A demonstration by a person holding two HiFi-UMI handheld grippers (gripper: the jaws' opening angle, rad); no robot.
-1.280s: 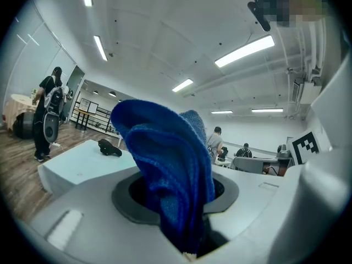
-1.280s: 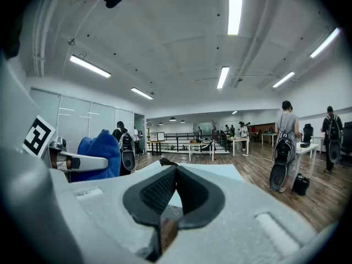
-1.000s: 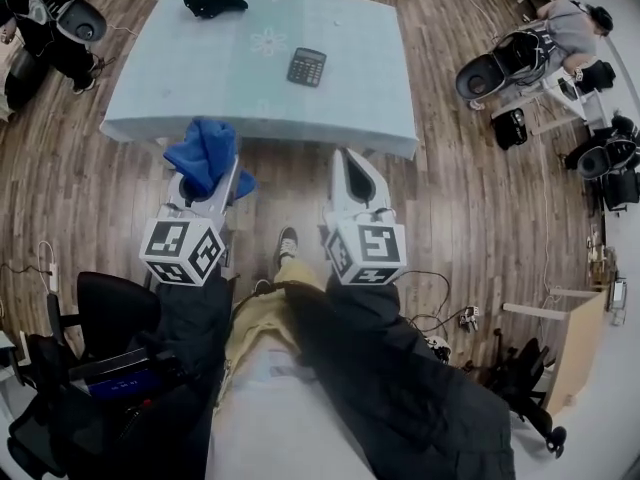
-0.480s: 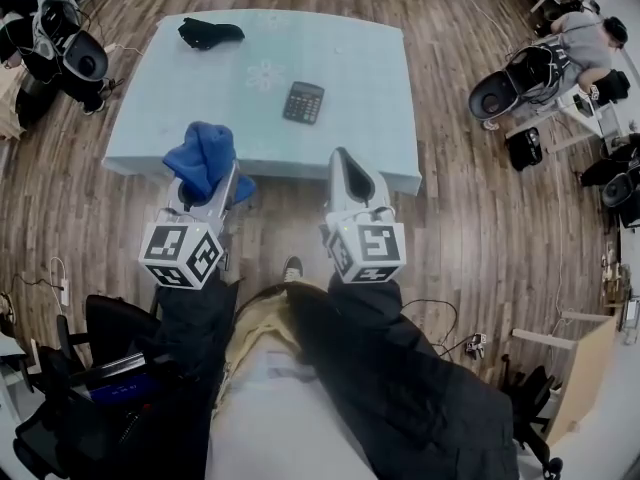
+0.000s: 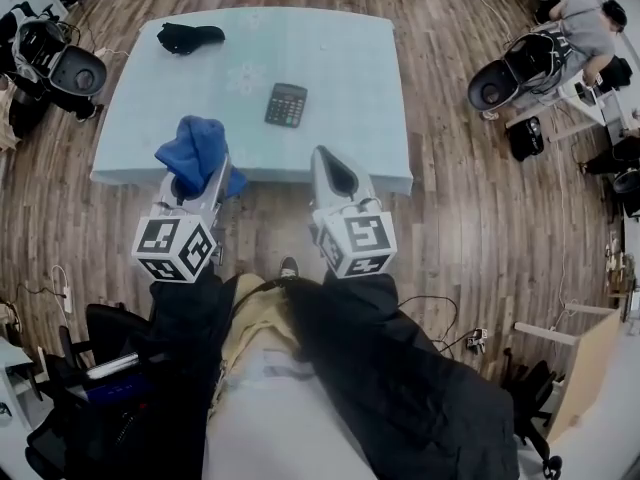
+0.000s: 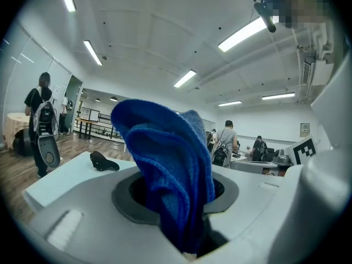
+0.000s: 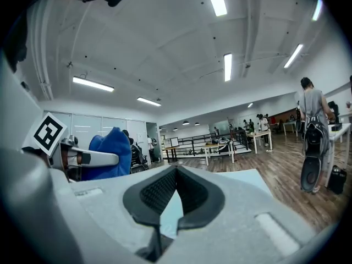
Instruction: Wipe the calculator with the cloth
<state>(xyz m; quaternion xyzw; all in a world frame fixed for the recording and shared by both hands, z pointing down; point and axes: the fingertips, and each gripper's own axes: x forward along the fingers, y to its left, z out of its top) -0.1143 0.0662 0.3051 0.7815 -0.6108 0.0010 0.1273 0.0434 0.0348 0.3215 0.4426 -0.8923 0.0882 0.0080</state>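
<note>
The left gripper (image 5: 203,180) has its jaws clamped on a bright blue terry cloth (image 5: 190,151), which is pinched deep between them and bunches up in thick folds above the tips, hiding most of the view ahead in the left gripper view. The right gripper (image 7: 176,168) holds nothing: its ribbed black pads (image 7: 157,191) meet at the tips, and only a narrow gap lower down shows a sliver of tabletop. Both grippers are held side by side at the near edge of a rectangular table covered with a pale blue cloth (image 5: 340,78), the cube with square markers on each one facing the head camera. The dark grey pocket calculator (image 5: 286,105) lies flat on the table, in its near half, well apart from both grippers and roughly on a line between them. A small black soft-looking object (image 5: 188,37) rests near the far left corner of the table. The table stands on a brown wood-plank floor (image 5: 470,198)
</note>
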